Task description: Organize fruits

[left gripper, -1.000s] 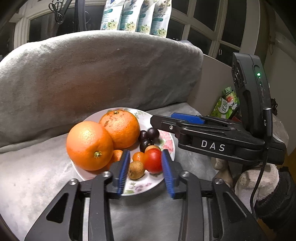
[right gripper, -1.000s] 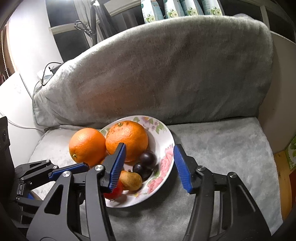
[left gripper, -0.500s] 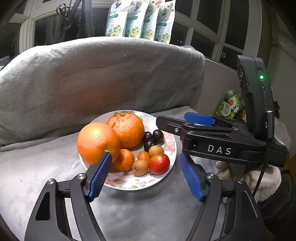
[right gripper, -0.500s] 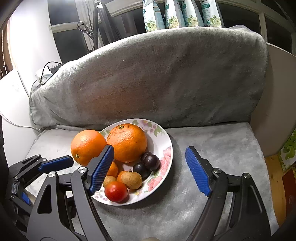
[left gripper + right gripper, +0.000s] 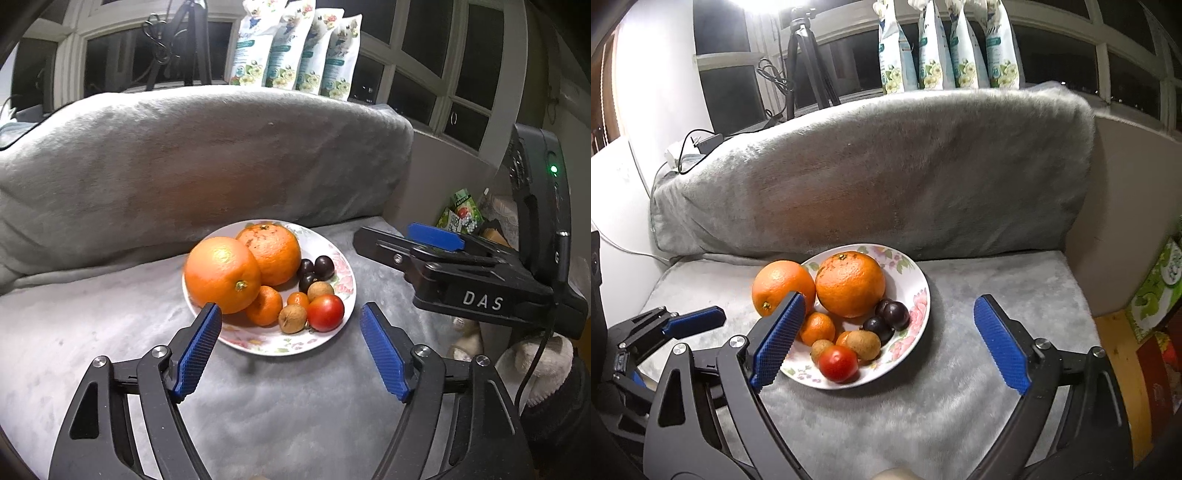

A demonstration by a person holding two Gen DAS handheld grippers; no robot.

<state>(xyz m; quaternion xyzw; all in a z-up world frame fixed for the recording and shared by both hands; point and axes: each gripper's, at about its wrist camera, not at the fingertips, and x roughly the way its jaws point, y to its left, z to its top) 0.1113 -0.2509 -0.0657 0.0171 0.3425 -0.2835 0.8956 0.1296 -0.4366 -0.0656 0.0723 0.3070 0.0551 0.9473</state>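
Both sets of tongs, left (image 5: 290, 347) and right (image 5: 888, 341), hang wide open and empty. The floral white ceramic plate (image 5: 343, 295) of fruit sits dead ahead of each, so I'd guess either can reach in.

Dim, warm light — fisheye-bent edges, upper-left glare.
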